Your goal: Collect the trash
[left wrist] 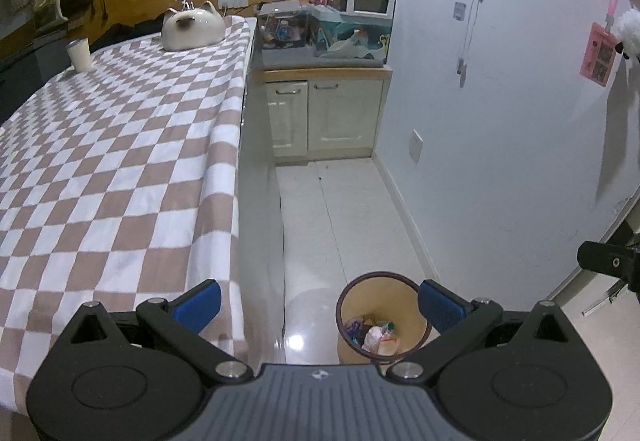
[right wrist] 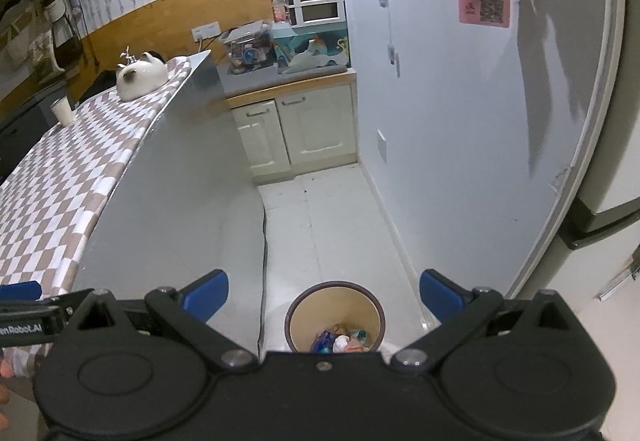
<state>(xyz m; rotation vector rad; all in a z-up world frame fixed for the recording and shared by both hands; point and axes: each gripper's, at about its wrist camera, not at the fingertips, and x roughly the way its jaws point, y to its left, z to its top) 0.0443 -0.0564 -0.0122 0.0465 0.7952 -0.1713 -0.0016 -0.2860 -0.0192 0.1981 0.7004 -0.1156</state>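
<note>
A round beige waste bin with a dark rim (left wrist: 383, 315) stands on the white tile floor beside the table; crumpled wrappers and paper (left wrist: 376, 335) lie in it. It also shows in the right wrist view (right wrist: 336, 317), with the trash (right wrist: 340, 341) inside. My left gripper (left wrist: 320, 303) is open and empty, held high over the table's edge, with the bin below near its right finger. My right gripper (right wrist: 324, 295) is open and empty, high above the bin. Part of the right gripper (left wrist: 612, 261) shows at the left view's right edge.
A table with a brown-and-white checked cloth (left wrist: 120, 161) fills the left. On it stand a cat-shaped ceramic (left wrist: 192, 27) and a white cup (left wrist: 80, 55). A cream cabinet (left wrist: 324, 117) with clutter on top stands at the far end. A white wall (left wrist: 500, 121) bounds the right.
</note>
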